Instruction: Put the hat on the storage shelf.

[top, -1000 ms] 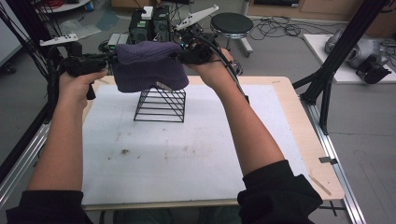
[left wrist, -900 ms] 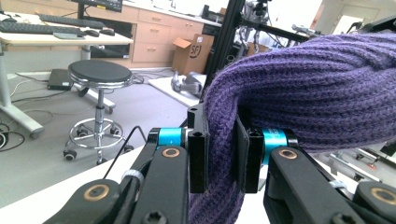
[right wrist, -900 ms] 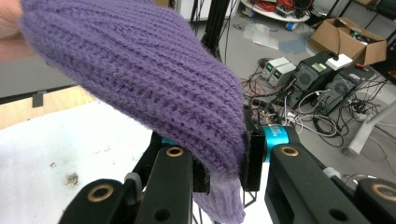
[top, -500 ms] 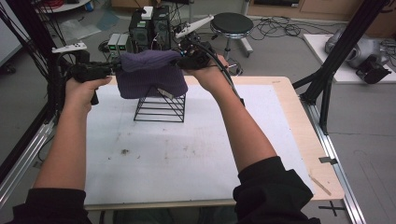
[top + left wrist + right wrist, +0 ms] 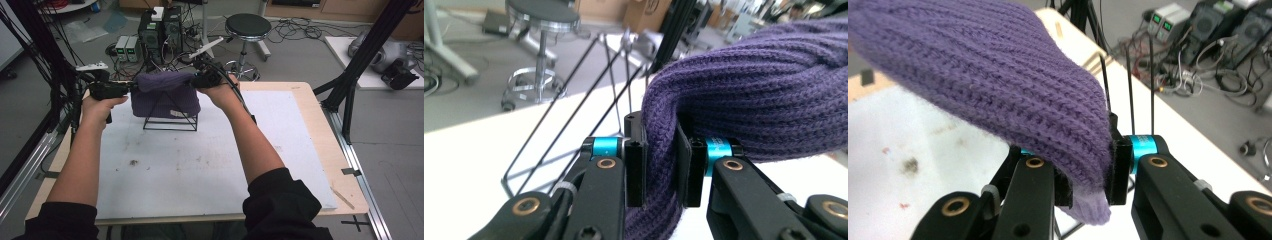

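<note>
Two grippers have the purple knit beanie (image 5: 165, 95) between them, stretched over the black wire rack (image 5: 170, 117) at about eleven o'clock on the white table mat (image 5: 200, 165). Your left gripper (image 5: 131, 88) pinches the hat's nine o'clock edge; in the left gripper view its jaws are nearly closed, with a thick fold of ribbed knit (image 5: 659, 150) squeezed between the pads. Your right gripper (image 5: 196, 80) grips the three o'clock edge the same way, and in the right gripper view the fabric (image 5: 1088, 170) bulges out below the clamped jaws. The hat hangs down over the rack's top, with the rack's lower wires and base visible beneath it. A black stool (image 5: 248, 25) stands on the floor past the table at twelve o'clock, beside some electronics boxes (image 5: 160, 30).
</note>
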Tool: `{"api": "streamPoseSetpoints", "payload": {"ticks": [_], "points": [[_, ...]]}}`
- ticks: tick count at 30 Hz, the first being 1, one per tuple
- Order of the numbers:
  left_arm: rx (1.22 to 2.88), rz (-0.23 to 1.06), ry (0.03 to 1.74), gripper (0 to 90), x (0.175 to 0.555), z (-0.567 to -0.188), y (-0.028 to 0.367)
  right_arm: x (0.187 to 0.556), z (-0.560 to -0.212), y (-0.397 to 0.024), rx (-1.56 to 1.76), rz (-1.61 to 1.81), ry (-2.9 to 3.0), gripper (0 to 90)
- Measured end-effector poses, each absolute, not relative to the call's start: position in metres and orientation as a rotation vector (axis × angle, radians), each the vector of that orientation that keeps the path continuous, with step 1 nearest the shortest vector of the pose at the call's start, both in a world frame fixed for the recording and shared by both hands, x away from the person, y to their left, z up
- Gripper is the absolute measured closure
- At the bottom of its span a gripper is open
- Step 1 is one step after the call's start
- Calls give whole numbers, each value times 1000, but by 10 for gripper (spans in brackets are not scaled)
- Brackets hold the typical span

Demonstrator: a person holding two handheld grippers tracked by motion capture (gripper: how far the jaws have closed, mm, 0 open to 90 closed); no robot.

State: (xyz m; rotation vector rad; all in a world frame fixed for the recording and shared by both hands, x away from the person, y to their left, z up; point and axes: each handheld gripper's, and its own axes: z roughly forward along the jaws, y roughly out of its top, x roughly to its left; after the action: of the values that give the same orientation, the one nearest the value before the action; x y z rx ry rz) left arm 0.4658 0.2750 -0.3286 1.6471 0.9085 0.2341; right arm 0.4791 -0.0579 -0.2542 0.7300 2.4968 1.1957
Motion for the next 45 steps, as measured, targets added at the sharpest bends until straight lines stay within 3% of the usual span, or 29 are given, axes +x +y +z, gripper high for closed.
{"api": "streamPoseSetpoints", "payload": {"ticks": [12, 13, 14, 15, 16, 17, 18, 19, 20, 31, 39, 45], "points": [[1694, 200, 990, 752, 472, -367, 274, 494, -296, -46, 796, 1058, 2592, 754], [1704, 206, 989, 707, 472, -368, 274, 497, -298, -45, 812, 1058, 2601, 607], [1712, 214, 994, 707, 472, -368, 274, 497, -298, -45, 812, 1058, 2601, 607], [1713, 223, 1006, 669, 472, -368, 275, 498, -299, -46, 820, 1062, 2603, 539], [1720, 225, 1011, 610, 472, -367, 276, 498, -299, -46, 836, 1067, 2593, 444], [1720, 235, 1017, 572, 472, -367, 276, 498, -298, -47, 848, 1070, 2585, 410], [1730, 251, 1029, 479, 471, -365, 279, 497, -294, -52, 833, 1095, 2572, 355], [1731, 259, 1039, 479, 470, -364, 280, 497, -294, -52, 833, 1095, 2572, 355], [1721, 269, 1049, 396, 468, -362, 283, 496, -289, -57, 834, 1116, 2550, 306], [1628, 378, 964, 260, 426, -327, 294, 464, -248, -107, 782, 1303, 2387, 243], [1589, 387, 837, 240, 376, -304, 285, 411, -234, -168, 803, 1391, 2263, 218], [1574, 368, 807, 201, 343, -313, 279, 372, -239, -209, 809, 1443, 2201, 206]]}}
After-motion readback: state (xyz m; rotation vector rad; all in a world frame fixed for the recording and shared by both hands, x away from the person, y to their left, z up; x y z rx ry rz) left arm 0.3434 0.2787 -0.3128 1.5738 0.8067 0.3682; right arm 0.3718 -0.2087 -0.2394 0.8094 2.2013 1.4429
